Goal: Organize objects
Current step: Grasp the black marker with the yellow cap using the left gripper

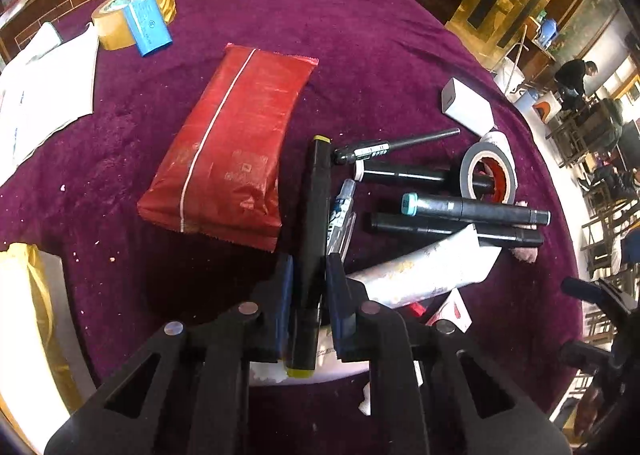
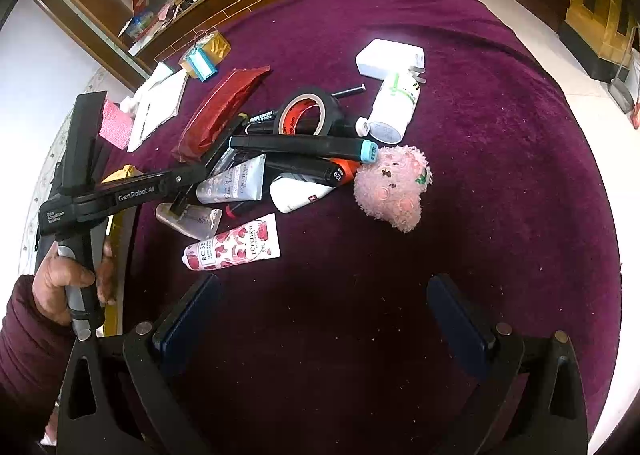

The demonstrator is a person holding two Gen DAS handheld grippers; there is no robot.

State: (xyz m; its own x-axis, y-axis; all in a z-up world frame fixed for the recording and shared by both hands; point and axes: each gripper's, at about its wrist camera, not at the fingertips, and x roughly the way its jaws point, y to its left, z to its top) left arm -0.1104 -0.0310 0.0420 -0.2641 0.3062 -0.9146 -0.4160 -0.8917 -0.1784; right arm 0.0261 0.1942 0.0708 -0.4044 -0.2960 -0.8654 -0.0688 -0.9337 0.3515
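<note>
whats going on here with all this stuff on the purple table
A person is sorting a clutter of markers, tape rolls and tubes on a purple tablecloth with a hand-held gripper in each hand. The left gripper has its jaws shut on a black marker with yellow ends, beside a red packet. The right gripper hangs open over bare cloth, holding nothing, short of a pink plush toy and a rose hand cream tube.

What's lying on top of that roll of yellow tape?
A blue battery pack with red and white wires leans on the yellow tape roll. What is inside the roll's core stays hidden beneath it.
</note>
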